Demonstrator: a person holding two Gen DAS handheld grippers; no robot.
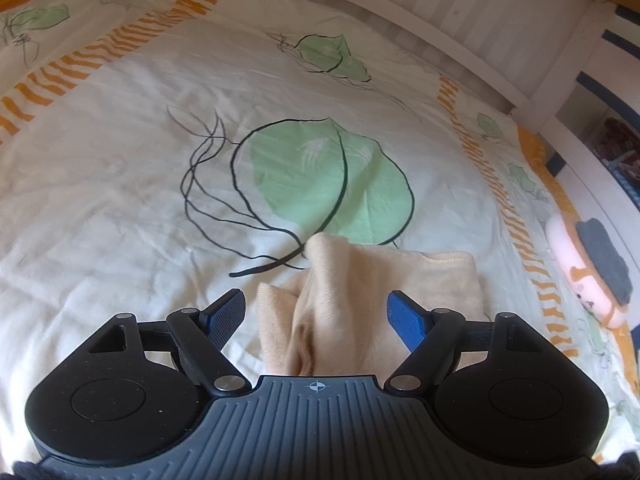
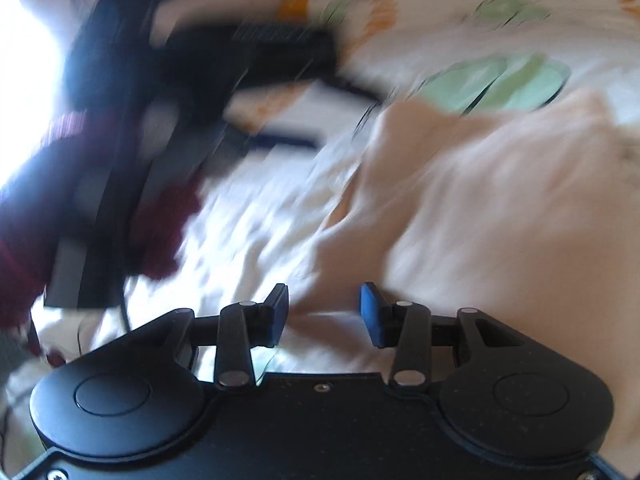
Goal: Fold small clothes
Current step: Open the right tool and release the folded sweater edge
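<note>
White bedspread [image 1: 120, 200] with green leaf prints and orange striped borders fills pretty much everything, with a white slatted bed frame [image 1: 500, 28] along the upper right of the left wrist view. Small cream-coloured knit garment [image 1: 360, 292] is lying rumpled on the spread at lower centre, one fold poking up. Left gripper [image 1: 316, 316] has its jaws spread wide on either side of the garment, pads not pressing on it. Pink plush toy [image 1: 580, 276] sits at the right edge. Right wrist view is badly blurred: right gripper [image 2: 324, 316] has its jaws apart with nothing pinched, cream cloth [image 2: 500, 200] just beyond on the right side. Upper left there you can see the other gripper and a dark red sleeve [image 2: 24, 240].
</note>
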